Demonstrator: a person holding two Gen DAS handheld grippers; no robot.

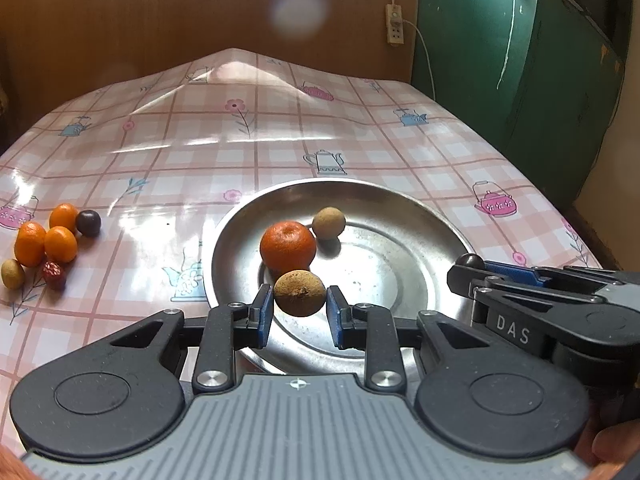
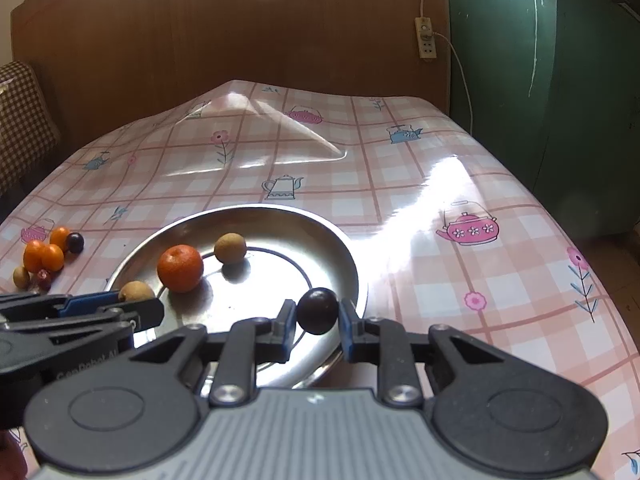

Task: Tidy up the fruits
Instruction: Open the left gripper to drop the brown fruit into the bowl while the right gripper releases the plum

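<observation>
Two fruits lie in the dish [image 1: 432, 216]; each tool [image 1: 300, 312] [image 2: 316, 322] pinches another over it — a longan [image 1: 299, 293], a grape [image 2: 317, 311]. Seven wait on the surface [image 1: 160, 168].

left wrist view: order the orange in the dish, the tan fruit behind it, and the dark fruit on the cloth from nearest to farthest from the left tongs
1. Orange, in the dish, just beyond the left tongs.
2. Tan fruit, behind the orange, slightly right.
3. Dark fruit, far left on the cloth.
</observation>
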